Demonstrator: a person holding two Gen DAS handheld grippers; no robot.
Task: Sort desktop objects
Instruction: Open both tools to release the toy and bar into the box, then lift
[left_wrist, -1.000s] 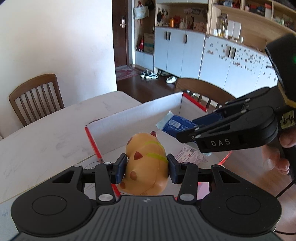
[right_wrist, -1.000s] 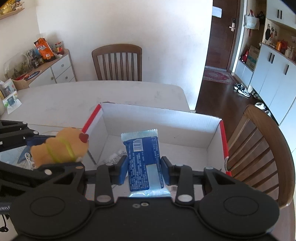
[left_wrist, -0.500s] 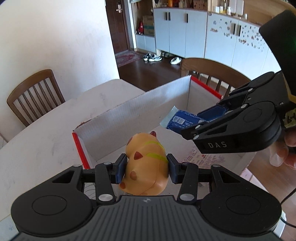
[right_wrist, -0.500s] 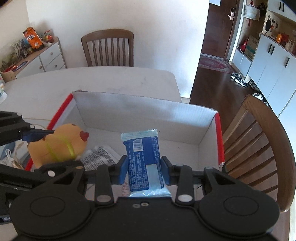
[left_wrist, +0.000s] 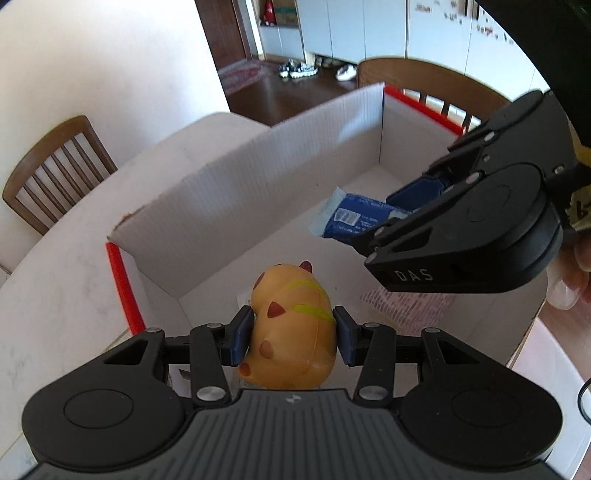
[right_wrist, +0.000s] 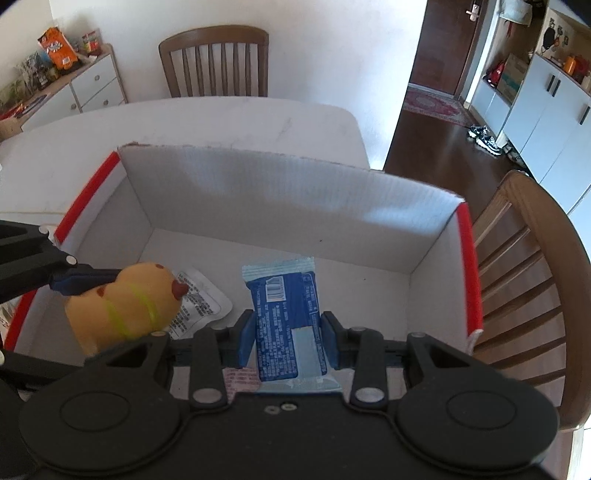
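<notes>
Both tongs hang over the open white box on the tabletop, left tongs clenching an orange toy, right tongs a blue packet; next, probably lowering and releasing inside.

Bright daylight fills the room. A sunny patch lies on the inner wall of the box, the rest of it in soft shadow. Both views bend strongly at the edges; the near chair looks slightly blurred.
</notes>
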